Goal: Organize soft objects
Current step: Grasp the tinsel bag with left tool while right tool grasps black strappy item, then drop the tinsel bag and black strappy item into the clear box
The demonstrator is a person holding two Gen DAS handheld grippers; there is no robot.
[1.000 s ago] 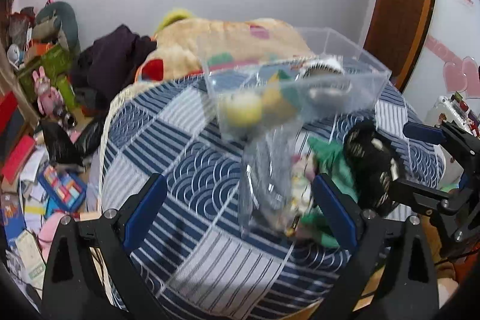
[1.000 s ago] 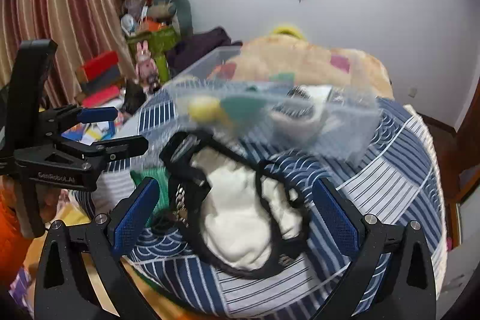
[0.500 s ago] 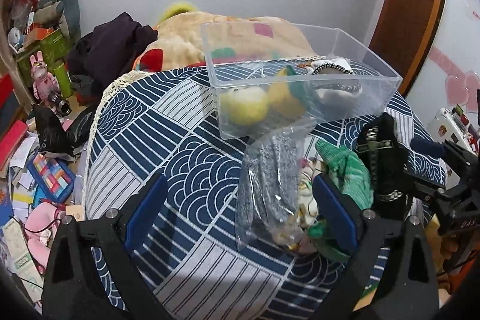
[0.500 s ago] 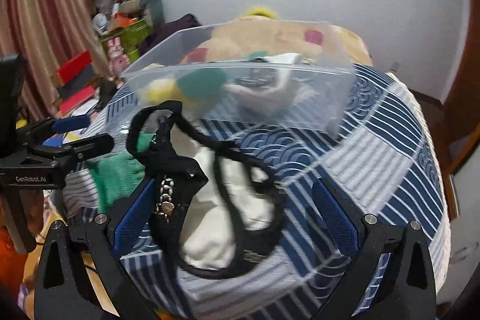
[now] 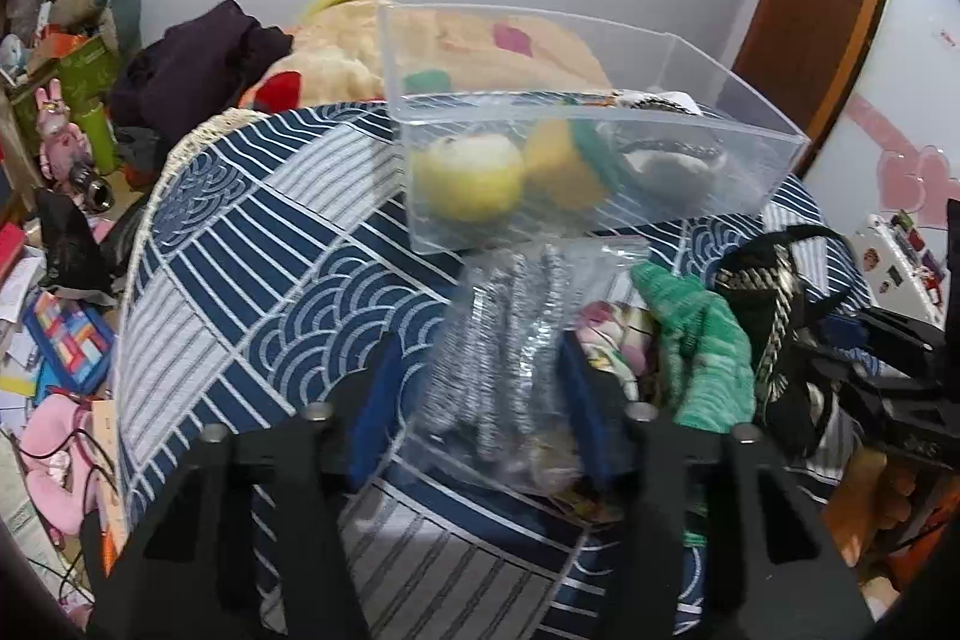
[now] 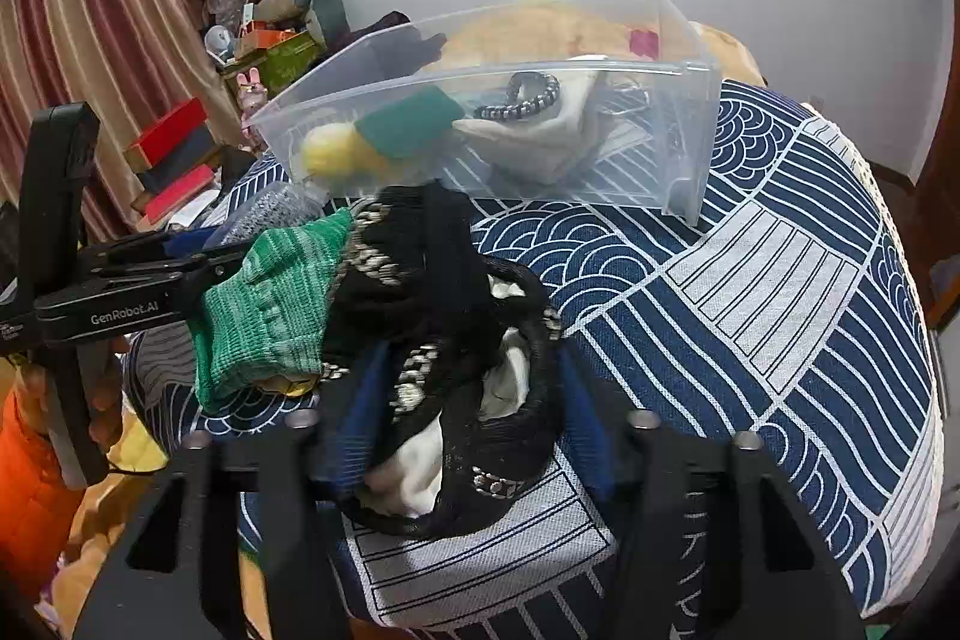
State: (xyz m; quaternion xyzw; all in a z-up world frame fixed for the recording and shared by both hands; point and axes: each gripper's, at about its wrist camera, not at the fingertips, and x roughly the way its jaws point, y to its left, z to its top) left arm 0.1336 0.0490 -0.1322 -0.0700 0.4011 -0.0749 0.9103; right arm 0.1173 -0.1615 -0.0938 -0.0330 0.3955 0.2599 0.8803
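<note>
Crinkly plastic bag (image 5: 510, 364) pinched by your left gripper (image 5: 480, 400) may slip; your right gripper (image 6: 462, 418), clamping the black-and-cream bag (image 6: 456, 400), could drag the green knit (image 6: 270, 304).

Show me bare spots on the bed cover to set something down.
Bare cover left of the bin and plastic bag; more cover right of the black bag. Crowded before the bin: plastic bag, green knit and black bag bunch together.

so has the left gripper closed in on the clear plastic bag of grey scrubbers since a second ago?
Yes. The left gripper has narrowed its fingers from wide apart to clamp the clear plastic bag of grey scrubbers, which lies just in front of the clear plastic bin.
</note>
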